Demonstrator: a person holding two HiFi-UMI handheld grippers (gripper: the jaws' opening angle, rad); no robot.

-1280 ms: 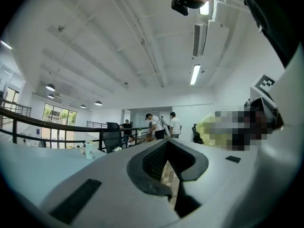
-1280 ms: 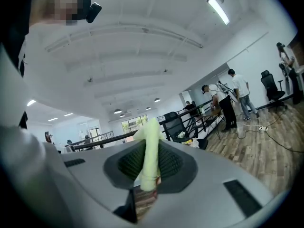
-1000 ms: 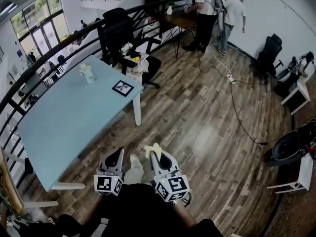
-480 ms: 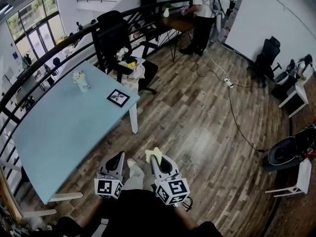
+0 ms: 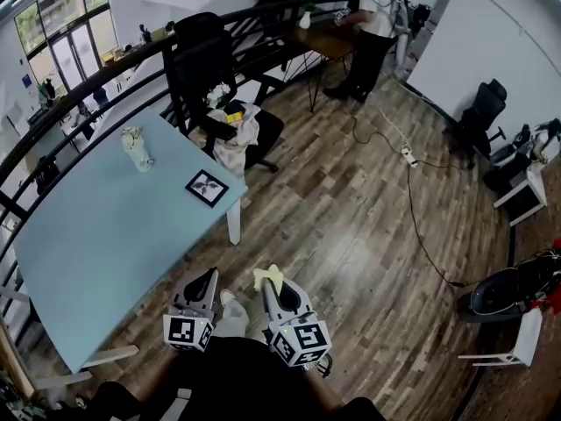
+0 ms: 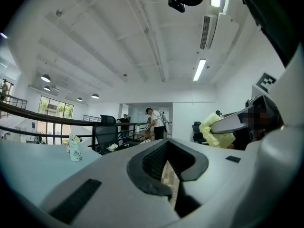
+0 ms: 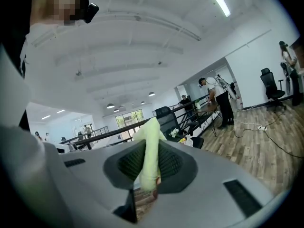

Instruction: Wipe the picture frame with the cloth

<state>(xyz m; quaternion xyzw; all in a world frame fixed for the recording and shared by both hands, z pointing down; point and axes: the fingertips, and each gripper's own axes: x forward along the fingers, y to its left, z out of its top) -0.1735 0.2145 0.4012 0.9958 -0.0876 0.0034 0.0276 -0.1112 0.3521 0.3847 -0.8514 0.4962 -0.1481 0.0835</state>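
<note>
A small black picture frame lies flat near the right corner of the pale blue table. My right gripper is held low over the wooden floor, short of the table, shut on a pale yellow cloth that sticks up between its jaws. My left gripper hangs beside it, shut with nothing in it; in the left gripper view its jaws meet, with the cloth off to the right.
A patterned cup stands on the table's far side. A black office chair piled with items sits behind the table. A black railing runs along the back. People stand at a far desk. A cable crosses the floor.
The view has shifted: the table and picture frame sit slightly lower and further left in the head view. Both grippers keep their pose, the cloth still held.
</note>
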